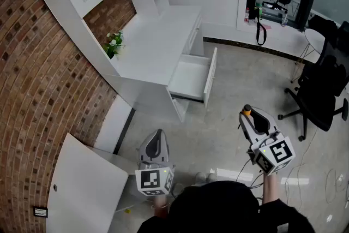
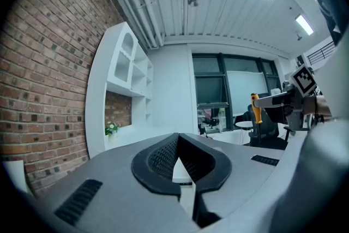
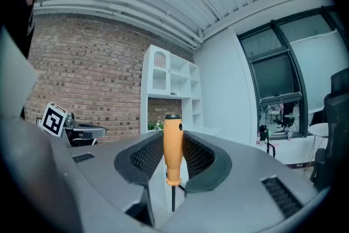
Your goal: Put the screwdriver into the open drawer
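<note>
The left hand-held gripper (image 1: pixel 157 136) is hovering with its jaws clenched on nothing, the pads (image 2: pixel 163 158) meeting at their tips. It is pointing level towards the white desk (image 1: pixel 158 41). Ahead of it and a little to its right, the open drawer (image 1: pixel 210 76) is standing pulled out from the desk's side, well apart from both hands. To the right, the right hand-held gripper (image 1: pixel 252 117) is grasping the screwdriver (image 3: pixel 173 153) by its orange handle. The tool's long axis is standing upright across the level jaws, with the shaft pointing down. From this hand-held gripper the drawer is lying ahead and to the left. Both hands look about equally near it, but only the right one is carrying the tool, so the coming move looks like a forward-left carry. The shaft's tip is disappearing behind the jaw body, and the head view is showing only the handle's top. Neither gripper view is showing the drawer's inside clearly.
</note>
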